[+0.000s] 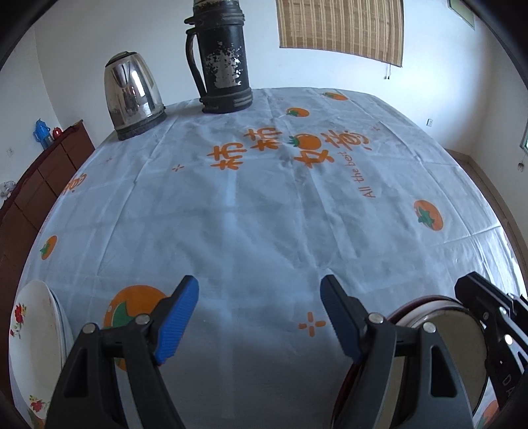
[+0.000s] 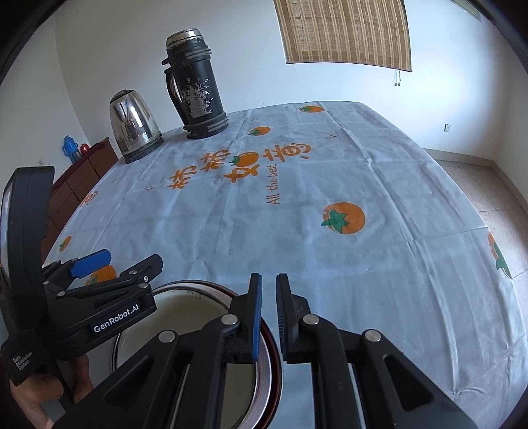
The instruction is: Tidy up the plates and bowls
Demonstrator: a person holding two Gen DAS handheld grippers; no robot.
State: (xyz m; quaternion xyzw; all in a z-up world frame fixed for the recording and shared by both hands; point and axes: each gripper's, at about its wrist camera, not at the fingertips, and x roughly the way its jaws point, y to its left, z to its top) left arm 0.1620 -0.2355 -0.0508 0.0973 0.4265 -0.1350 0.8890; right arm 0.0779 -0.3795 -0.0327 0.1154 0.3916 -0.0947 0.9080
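**Tabletop inspection: bowls and plates**

White walls and a bamboo blind [image 2: 343, 31] are backing a tabletop [image 1: 250, 231] under a persimmon-print cloth. A steel kettle [image 1: 133, 94] and black flask [image 1: 222, 62] are standing at upper left. The left gripper [image 1: 259, 318] is hanging over bare cloth, jaws spread wide and holding nothing. The right gripper [image 2: 269, 318] is sitting with jaws nearly closed astride the rim of the red-edged bowls [image 2: 184, 316] at lower left. White floral plates [image 1: 31, 346] are lying stacked at the lower left edge.
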